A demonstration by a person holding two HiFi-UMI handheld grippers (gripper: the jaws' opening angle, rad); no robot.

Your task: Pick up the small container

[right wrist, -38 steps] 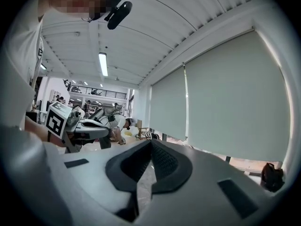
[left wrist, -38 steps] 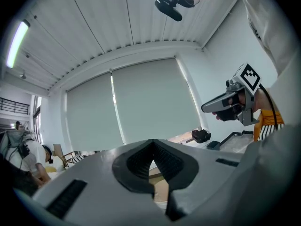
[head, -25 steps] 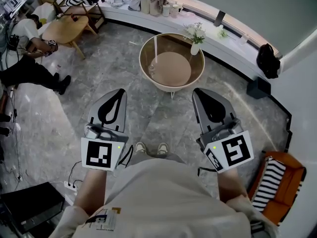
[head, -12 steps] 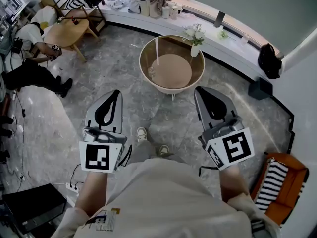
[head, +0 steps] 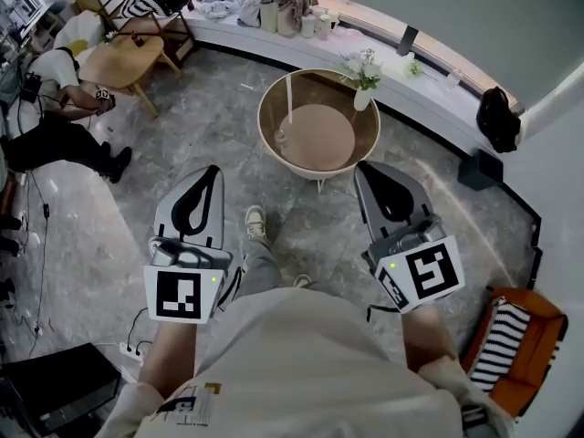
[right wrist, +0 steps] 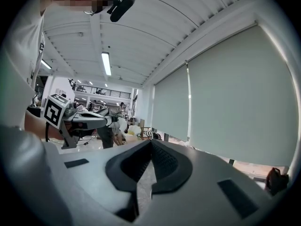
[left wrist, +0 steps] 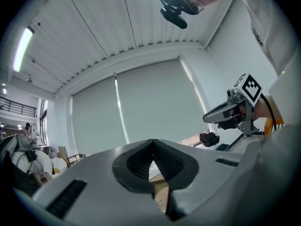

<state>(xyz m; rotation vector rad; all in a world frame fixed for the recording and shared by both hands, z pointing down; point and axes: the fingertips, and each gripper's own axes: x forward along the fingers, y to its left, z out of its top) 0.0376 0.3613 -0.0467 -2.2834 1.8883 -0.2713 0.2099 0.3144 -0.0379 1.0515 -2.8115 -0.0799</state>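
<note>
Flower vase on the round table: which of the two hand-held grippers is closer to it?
Right. In the head view, the right gripper is below the flower vase. The left gripper is farther off, to the vase's lower left.

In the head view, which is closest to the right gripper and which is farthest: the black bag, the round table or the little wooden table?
1. Round table: straight ahead, just past the right gripper.
2. Black bag: farther off to the right, near the wall.
3. Little wooden table: far across the room on the left.
</note>
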